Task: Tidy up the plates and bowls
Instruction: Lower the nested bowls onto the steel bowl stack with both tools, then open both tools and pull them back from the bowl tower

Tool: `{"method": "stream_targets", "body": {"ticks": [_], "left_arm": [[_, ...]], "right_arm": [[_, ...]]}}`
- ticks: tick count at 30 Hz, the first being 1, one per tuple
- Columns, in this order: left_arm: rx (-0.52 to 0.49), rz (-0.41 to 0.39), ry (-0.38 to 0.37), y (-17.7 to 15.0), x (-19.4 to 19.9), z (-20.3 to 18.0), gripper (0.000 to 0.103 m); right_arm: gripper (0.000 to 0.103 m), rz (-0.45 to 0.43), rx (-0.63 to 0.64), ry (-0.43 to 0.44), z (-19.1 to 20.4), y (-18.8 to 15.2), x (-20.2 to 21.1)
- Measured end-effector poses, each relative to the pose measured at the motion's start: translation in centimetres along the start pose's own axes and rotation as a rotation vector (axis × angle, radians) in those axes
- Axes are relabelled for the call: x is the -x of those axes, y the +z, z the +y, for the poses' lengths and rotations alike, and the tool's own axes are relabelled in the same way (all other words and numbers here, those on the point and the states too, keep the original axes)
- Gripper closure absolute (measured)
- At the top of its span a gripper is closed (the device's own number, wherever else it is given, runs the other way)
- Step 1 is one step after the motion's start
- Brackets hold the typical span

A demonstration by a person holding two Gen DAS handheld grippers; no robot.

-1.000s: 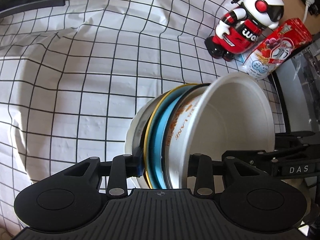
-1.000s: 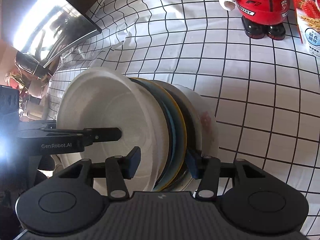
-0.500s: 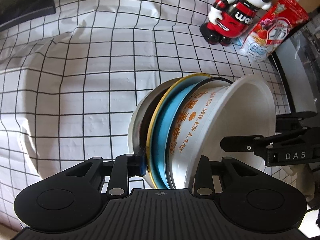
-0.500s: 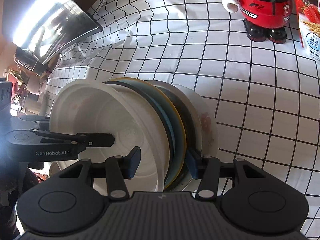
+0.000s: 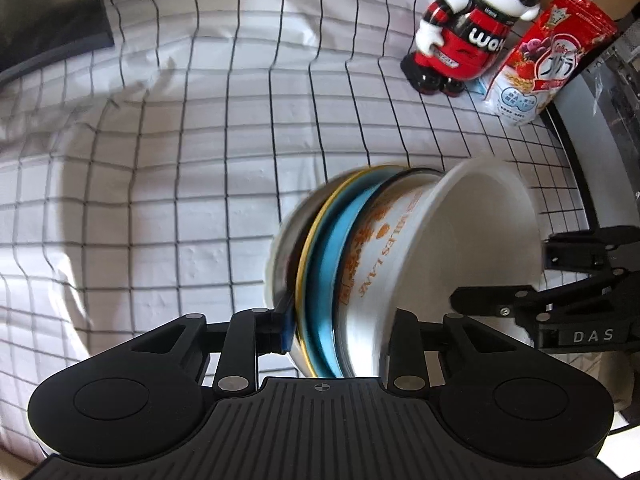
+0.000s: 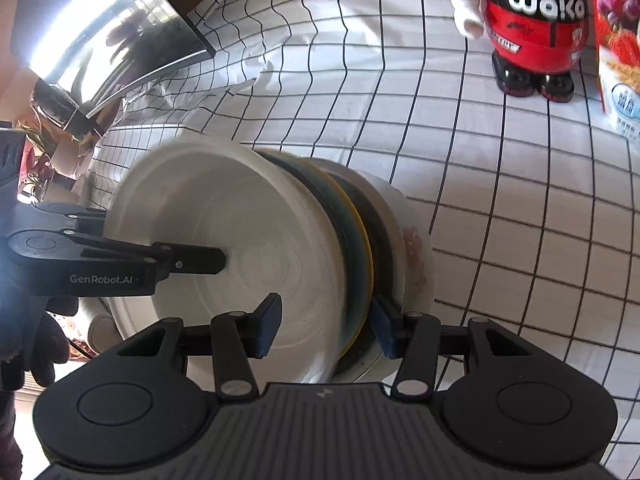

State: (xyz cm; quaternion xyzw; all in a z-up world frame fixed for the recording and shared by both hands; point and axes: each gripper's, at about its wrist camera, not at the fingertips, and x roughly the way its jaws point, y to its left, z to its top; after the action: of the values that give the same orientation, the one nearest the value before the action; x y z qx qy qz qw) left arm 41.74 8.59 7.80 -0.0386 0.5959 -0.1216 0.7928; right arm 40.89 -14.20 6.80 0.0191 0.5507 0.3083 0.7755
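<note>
Two hand-held grippers are sharing one tilted stack of dishes [image 5: 340, 280] above the checked cloth on the worktop [image 5: 160, 200]: a white bowl [image 5: 472, 248] nested against a blue plate [image 5: 332, 264], a yellow-rimmed plate and a pale outer dish. The left hand-held gripper [image 5: 336, 332] is clamping the stack across its near edge, one finger behind the outer dish and one inside the bowl. The right hand-held gripper [image 6: 324, 328] is straddling the same stack from the opposite side, its right pad against the outer dish, its left pad standing apart inside the bowl (so its hold looks loose). The stack is riding on edge and looks blurred with motion, so the likeliest failure is the bowl sliding out of the nest or the plates fanning apart if either grip is easing unevenly. Both grippers are pointing roughly level, fingers horizontal, near the toy robot [image 5: 472, 28] and snack bag [image 5: 544, 60] at the far right.
</note>
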Motion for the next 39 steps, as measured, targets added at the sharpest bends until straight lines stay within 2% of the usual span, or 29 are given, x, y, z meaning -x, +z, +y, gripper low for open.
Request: {"method": "stream_targets", "body": {"ticks": [2,8,13,19,29,34,37,39], "left_arm": [[-0.021,-0.02,0.031,0.5,1.0,-0.1,0.065],[-0.017,-0.021,0.034,1.5,1.3,0.1,0.066],[-0.015,-0.007,-0.035,0.5,0.8,0.1,0.067],[-0.034,-0.029,-0.073,0.5,0.2,0.3,0.065],[-0.137,-0.043,-0.167,1.1,-0.1,1.3,0.066],[-0.208,-0.09,-0.199,0.7,-0.1,1.4,0.066],[-0.171,-0.137,-0.234,0.3,0.1,2.2,0.066],[-0.125,-0.19,-0.259,-0.3,0.7,3.0,0.066]], "right_arm": [[0.054,-0.033,0.042,-0.008,0.6,0.3,1.0],[0.054,-0.036,0.041,-0.004,0.8,0.9,1.1],[0.053,-0.051,0.031,-0.058,0.3,0.3,0.8],[0.053,-0.059,-0.023,-0.136,-0.2,0.1,0.5],[0.052,-0.095,-0.179,-0.3,0.7,-0.9,-0.2],[0.043,-0.132,-0.286,-0.367,0.9,-2.1,-0.3],[0.043,-0.169,-0.302,-0.384,1.5,-2.9,0.2],[0.043,-0.227,-0.267,-0.383,2.3,-3.7,1.0]]}}
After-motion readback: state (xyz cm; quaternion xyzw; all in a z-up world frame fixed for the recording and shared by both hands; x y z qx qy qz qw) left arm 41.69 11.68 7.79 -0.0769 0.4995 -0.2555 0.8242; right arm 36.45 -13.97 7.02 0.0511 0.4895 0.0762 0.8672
